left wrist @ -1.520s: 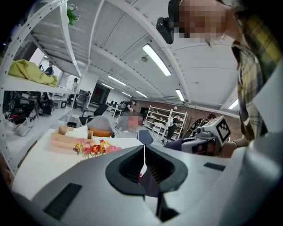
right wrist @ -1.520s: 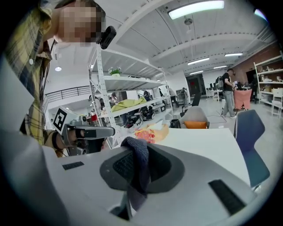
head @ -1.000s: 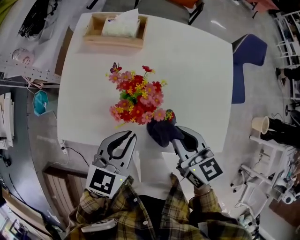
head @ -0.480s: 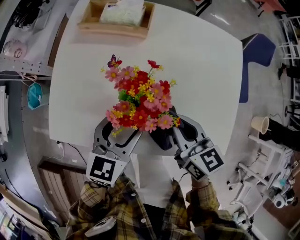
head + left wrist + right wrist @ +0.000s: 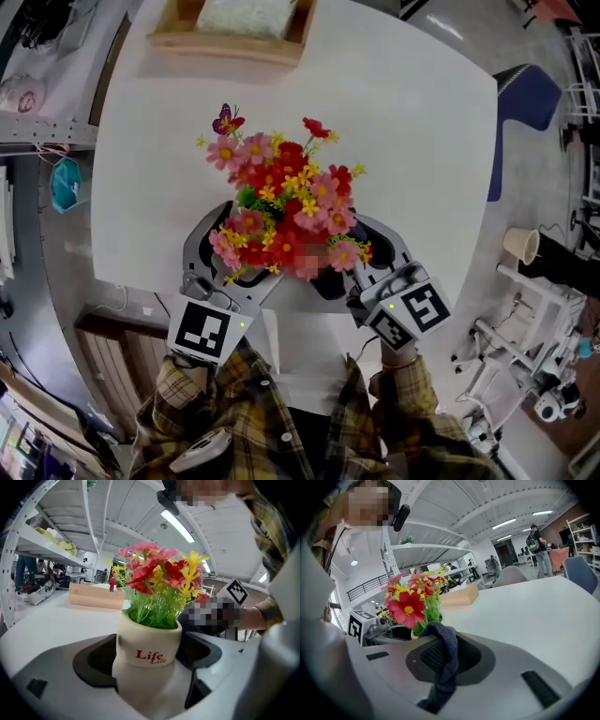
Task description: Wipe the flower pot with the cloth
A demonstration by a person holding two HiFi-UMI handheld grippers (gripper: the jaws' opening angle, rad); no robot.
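A cream flower pot (image 5: pixel 140 641) lettered "Life" holds red, pink and yellow flowers (image 5: pixel 281 211) near the white table's front edge. In the head view the blooms hide the pot. My left gripper (image 5: pixel 149 657) has its jaws opening, one on either side of the pot, which stands between them. From the right, my right gripper (image 5: pixel 445 660) is shut on a dark blue cloth (image 5: pixel 443 648), which hangs from the jaws close beside the flowers (image 5: pixel 410 602). Both grippers, left (image 5: pixel 239 234) and right (image 5: pixel 364 246), reach under the bouquet.
A wooden tray (image 5: pixel 230 37) with a tissue box sits at the table's far edge. The white table (image 5: pixel 412 141) stretches behind the pot. A blue chair (image 5: pixel 525 112) stands to the right, and a paper cup (image 5: pixel 520 246) on a stand beyond it.
Both grippers moved forward and down to the pot. The left gripper's jaws went from shut to wide apart around the pot. The right kept its hold on the cloth.
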